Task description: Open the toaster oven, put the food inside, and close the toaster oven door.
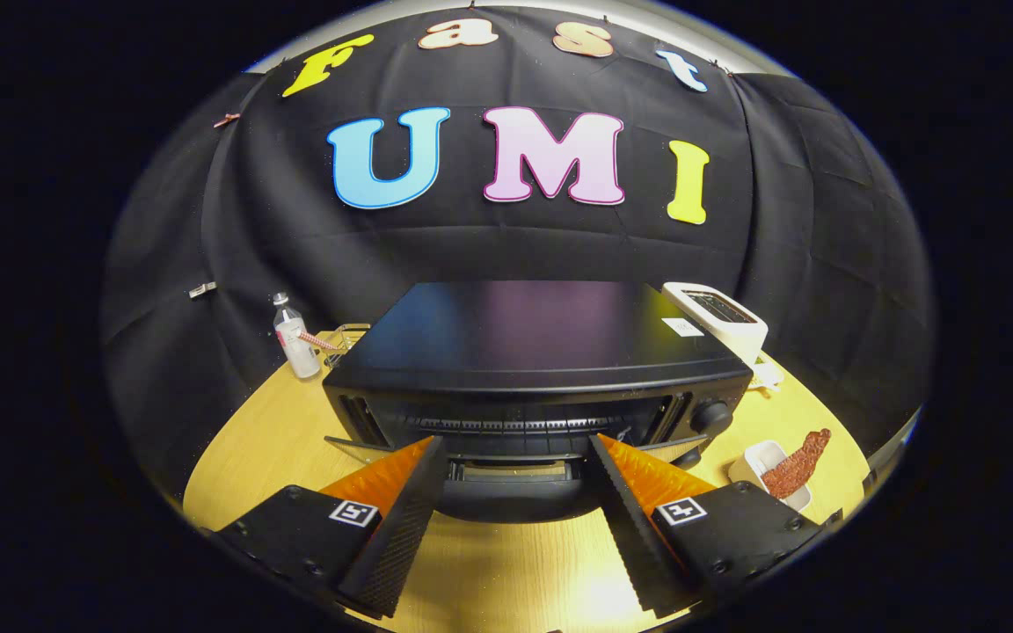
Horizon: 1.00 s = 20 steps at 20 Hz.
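We see one wooden table (pixel 243 457) carrying everything. Biggest item on it: one black toaster oven (pixel 535 369), door (pixel 506 492) dropped open toward us, wire rack visible inside the cavity, no food seen on it. One control knob (pixel 710 415) shows on its right face.

Our gripper (pixel 513 457) has its fingers spread wide, released, gripping nothing; the lowered door edge sits between the tips, oven mouth just ahead of them.

Beyond the oven's right rear corner stands one white slot toaster (pixel 717 318), slots up; we can't tell what's in them.

Containers, counted: two. One small white dish (pixel 760 464) on the table just right of the oven, beside the right finger, holding one reddish-brown strip of food (pixel 797 464) that leans out over its rim. One clear plastic bottle (pixel 294 338) with a white cap, upright near the oven's left rear corner; contents unclear.

A thin wire frame (pixel 346 334) sits between bottle and oven; too small to identify.
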Tool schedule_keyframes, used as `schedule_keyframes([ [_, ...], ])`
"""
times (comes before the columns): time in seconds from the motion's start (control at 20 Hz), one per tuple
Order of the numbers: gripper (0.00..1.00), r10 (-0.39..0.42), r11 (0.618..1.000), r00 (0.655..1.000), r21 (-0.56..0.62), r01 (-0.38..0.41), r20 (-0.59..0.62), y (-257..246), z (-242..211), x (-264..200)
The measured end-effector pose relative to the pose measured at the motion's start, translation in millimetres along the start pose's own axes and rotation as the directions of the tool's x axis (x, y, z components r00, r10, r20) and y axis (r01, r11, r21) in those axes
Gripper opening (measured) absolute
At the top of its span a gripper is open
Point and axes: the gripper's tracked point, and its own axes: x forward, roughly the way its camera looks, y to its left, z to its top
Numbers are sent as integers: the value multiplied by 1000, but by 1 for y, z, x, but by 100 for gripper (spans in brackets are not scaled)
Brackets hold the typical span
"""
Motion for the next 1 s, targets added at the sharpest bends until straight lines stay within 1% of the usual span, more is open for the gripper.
schedule_keyframes([
  [0.15,98,0,999,999,33,1,-42,-2,-20,-14],
  [0.45,98,6,1000,991,28,-2,-135,-2,-68,-34],
  [0.85,97,48,999,952,39,-38,-302,-5,-133,-38],
  [1.0,98,69,998,943,35,-61,-324,-6,-141,-38],
])
